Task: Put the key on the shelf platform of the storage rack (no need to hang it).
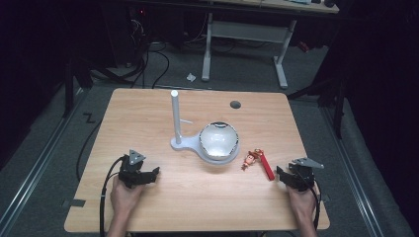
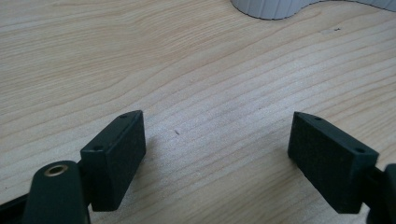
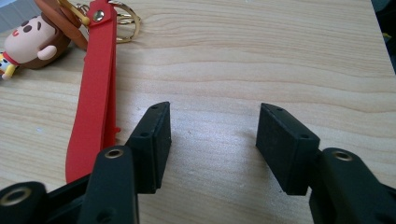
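table (image 1: pixel 148 123): matt pale wood grain | strap (image 3: pixel 91 98): smooth red rubbery | bowl (image 1: pixel 218 139): glossy

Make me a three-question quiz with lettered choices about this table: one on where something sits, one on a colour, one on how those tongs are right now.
1. Where does the keychain strap lie?
A. Inside the bowl
B. Near the right tongs
C. Hung on the post

2. What colour is the strap?
A. Red
B. Blue
C. Green

3. How are the right tongs?
A. Shut on the strap
B. Shut on nothing
C. Open and empty

Answers:
B, since in the high view it lies on the table just left of the right tongs, outside the bowl.
A, since it shows bright red in both views.
C, since bare wood shows between the spread jaws.
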`<state>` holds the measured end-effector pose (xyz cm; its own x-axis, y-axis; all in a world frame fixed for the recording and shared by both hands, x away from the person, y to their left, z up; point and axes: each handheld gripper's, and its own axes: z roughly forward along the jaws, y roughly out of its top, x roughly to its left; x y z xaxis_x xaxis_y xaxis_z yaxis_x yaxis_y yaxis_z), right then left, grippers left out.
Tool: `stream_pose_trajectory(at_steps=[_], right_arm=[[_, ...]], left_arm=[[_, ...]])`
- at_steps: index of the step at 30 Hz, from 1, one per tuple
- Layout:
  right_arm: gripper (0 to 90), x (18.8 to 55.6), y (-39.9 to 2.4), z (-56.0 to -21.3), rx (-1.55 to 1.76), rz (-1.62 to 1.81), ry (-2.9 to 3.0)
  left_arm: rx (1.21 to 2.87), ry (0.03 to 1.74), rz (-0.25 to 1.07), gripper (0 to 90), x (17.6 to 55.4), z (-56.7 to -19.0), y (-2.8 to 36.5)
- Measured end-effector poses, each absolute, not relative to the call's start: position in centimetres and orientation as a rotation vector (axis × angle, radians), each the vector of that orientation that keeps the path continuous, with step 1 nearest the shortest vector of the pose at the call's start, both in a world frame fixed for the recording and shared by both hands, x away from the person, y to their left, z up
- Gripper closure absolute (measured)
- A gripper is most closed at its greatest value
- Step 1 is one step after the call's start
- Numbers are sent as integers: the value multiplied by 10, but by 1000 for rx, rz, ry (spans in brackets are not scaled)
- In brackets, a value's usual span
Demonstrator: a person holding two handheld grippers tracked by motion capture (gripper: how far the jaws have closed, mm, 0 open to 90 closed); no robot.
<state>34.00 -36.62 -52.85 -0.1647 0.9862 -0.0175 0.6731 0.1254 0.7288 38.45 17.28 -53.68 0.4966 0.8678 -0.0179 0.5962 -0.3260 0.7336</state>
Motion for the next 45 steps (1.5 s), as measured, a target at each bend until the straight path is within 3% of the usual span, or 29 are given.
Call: stream_pose_trajectory(at_steps=[28, 45], right_arm=[[450, 311, -357, -507, 1575, 977, 1911], [299, 323, -330, -494, 1546, 970, 1950]], left_arm=[[2048, 1199, 501, 196, 385, -537, 173], [2048, 1199, 501, 197, 385, -537, 173]])
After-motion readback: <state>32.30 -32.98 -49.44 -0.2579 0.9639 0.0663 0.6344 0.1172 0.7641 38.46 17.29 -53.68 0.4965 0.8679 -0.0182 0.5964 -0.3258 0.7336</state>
